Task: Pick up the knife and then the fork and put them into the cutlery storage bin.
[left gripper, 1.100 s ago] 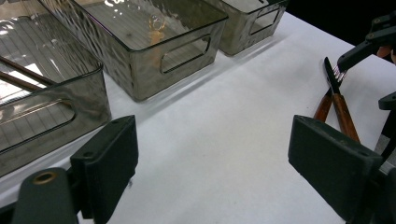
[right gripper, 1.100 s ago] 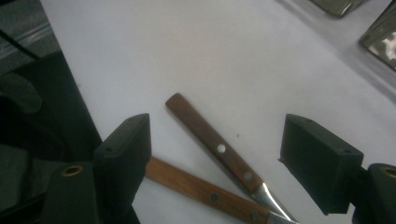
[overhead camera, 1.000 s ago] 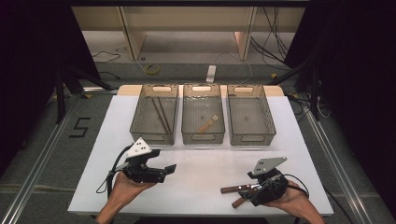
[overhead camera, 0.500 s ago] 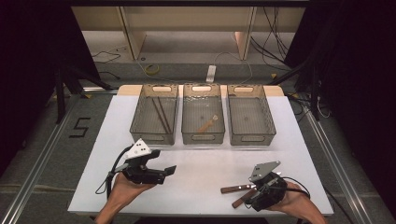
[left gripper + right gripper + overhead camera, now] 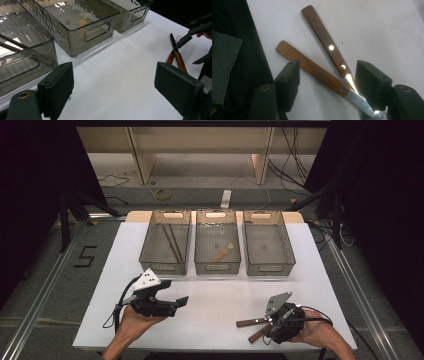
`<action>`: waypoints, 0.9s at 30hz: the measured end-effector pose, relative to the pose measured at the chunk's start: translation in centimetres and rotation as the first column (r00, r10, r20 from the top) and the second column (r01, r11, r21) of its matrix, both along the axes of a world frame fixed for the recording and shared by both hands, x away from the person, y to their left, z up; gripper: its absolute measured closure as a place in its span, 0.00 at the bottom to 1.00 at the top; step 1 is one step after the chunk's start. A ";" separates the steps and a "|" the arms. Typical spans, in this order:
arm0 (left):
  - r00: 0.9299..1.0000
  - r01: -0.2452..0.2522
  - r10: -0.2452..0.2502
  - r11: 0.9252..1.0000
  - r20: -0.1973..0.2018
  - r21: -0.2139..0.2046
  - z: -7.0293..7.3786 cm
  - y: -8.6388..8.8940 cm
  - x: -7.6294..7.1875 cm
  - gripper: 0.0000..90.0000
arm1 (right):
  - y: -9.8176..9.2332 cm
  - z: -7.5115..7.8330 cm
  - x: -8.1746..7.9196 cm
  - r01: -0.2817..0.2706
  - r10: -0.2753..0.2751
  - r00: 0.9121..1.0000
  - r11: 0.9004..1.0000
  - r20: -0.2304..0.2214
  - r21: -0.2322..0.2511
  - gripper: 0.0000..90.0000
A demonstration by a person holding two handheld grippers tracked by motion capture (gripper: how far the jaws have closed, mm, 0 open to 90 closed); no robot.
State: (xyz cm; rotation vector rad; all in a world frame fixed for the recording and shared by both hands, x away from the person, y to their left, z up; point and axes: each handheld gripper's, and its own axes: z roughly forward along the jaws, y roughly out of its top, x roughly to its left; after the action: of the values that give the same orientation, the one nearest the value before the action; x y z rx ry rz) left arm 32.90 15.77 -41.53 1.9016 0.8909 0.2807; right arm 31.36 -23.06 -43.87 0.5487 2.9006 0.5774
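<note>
Two wooden-handled utensils lie crossed near the table's front right: a knife [image 5: 317, 72] and a fork [image 5: 324, 37], seen as handles [image 5: 251, 322] in the high view. My right gripper [image 5: 267, 327] points down over them. Its jaws [image 5: 328, 67] stand on either side of the handles and have just been closing, with both handles between the pads and no pad pressing on them. My left gripper [image 5: 175, 292] hovers at the front left, open [image 5: 113, 72] with nothing between its fingers. In the left gripper view the utensils [image 5: 176, 53] lie at the right.
Three clear bins stand in a row at the back: the left bin [image 5: 165, 266] holds dark sticks [image 5: 172, 242], the middle bin [image 5: 216, 267] a small wooden spoon [image 5: 220, 254], and the right bin [image 5: 270, 267] shows nothing inside. The white table [image 5: 220, 300] drops off just behind my hands.
The right gripper has tipped slightly toward the two handles. The left gripper and the bins have not moved.
</note>
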 end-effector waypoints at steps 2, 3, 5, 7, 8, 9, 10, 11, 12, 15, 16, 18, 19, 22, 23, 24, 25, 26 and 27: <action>1.000 0.001 -0.001 1.000 -0.001 0.001 0.0 0.0 0.0 0.17 | 0.1 0.0 0.1 -0.005 0.005 1.000 1.000 -0.004 -0.003 0.46; 1.000 0.000 0.000 1.000 -0.002 0.000 0.0 -0.1 0.0 0.17 | 0.2 0.0 0.1 -0.016 0.016 1.000 1.000 -0.010 -0.008 0.47; 1.000 0.003 -0.003 1.000 -0.001 0.004 -0.1 -0.2 0.0 0.17 | 0.3 -0.1 0.1 -0.034 0.034 0.999 0.999 -0.017 -0.016 0.49; 1.000 0.010 -0.010 1.000 0.007 0.010 -0.1 -0.3 -0.1 0.17 | 0.5 -0.4 0.0 -0.049 0.048 0.998 0.998 -0.028 -0.039 0.50; 1.000 0.016 -0.016 1.000 0.006 0.016 -0.1 -0.3 -0.1 0.17 | 0.6 -0.5 0.0 -0.057 0.056 0.998 0.997 -0.031 -0.052 0.51; 1.000 0.015 -0.015 1.000 0.012 0.016 -0.1 -0.3 -0.2 0.17 | 0.7 -0.7 -0.1 -0.057 0.055 0.998 0.997 -0.031 -0.057 0.51; 1.000 0.017 -0.017 1.000 0.013 0.021 -0.1 -0.3 -0.2 0.17 | 0.8 -0.8 -0.1 -0.065 0.063 0.997 0.996 -0.037 -0.068 0.52; 1.000 0.018 -0.019 1.000 0.013 0.023 -0.1 -0.3 -0.3 0.17 | 0.9 -0.9 0.0 -0.084 0.082 0.996 0.994 -0.033 -0.075 0.52; 1.000 0.019 -0.019 1.000 0.014 0.020 -0.1 -0.3 -0.3 0.17 | 1.0 -1.0 -0.1 -0.082 0.079 0.996 0.993 -0.035 -0.083 0.52; 1.000 0.025 -0.025 1.000 0.015 0.010 -0.1 -0.3 -0.3 0.17 | 1.5 -1.2 -0.3 -0.098 0.095 0.995 0.991 -0.036 -0.095 0.53; 1.000 0.028 -0.028 1.000 0.015 0.001 -0.1 -0.3 -0.3 0.17 | 1.6 -1.2 -0.2 -0.105 0.101 0.994 0.989 -0.040 -0.101 0.54; 1.000 0.027 -0.027 1.000 0.015 0.000 0.0 -0.3 -0.3 0.17 | 1.8 -1.3 -0.2 -0.117 0.114 0.993 0.987 -0.034 -0.113 0.54; 0.999 0.029 -0.029 1.000 0.014 0.003 -0.1 -0.3 -0.3 0.17 | 2.0 -1.4 -0.2 -0.114 0.111 0.993 0.985 -0.035 -0.127 0.53; 0.999 0.030 -0.030 1.000 0.011 0.004 -0.1 -0.3 -0.3 0.17 | 2.1 -1.6 -0.1 -0.133 0.129 0.991 0.979 -0.035 -0.158 0.53; 0.999 0.031 -0.031 1.000 0.012 0.005 -0.1 -0.4 -0.3 0.17 | 2.1 -1.6 0.0 -0.136 0.133 0.991 0.977 -0.028 -0.166 0.53; 0.999 0.032 -0.032 0.999 0.011 0.005 -0.1 -0.4 -0.3 0.17 | 2.2 -1.6 0.0 -0.131 0.127 0.991 0.977 -0.034 -0.169 0.53; 0.999 0.032 -0.032 0.999 0.010 0.006 -0.1 -0.4 -0.3 0.17 | 2.2 -1.6 0.1 -0.132 0.127 0.991 0.977 -0.037 -0.167 0.54; 0.999 0.033 -0.033 0.999 0.008 0.007 -0.1 -0.4 -0.3 0.17 | 2.2 -1.6 0.2 -0.135 0.130 0.991 0.976 -0.038 -0.169 0.54; 0.999 0.034 -0.034 0.999 0.007 0.008 -0.1 -0.4 -0.3 0.17 | 2.2 -1.5 0.2 -0.138 0.132 0.990 0.975 -0.043 -0.176 0.54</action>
State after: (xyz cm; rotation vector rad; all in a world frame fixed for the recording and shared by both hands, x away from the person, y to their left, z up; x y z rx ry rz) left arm 32.61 15.35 -41.64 1.9197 0.8531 0.2712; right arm 31.58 -20.82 -45.37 0.3410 2.9953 0.3211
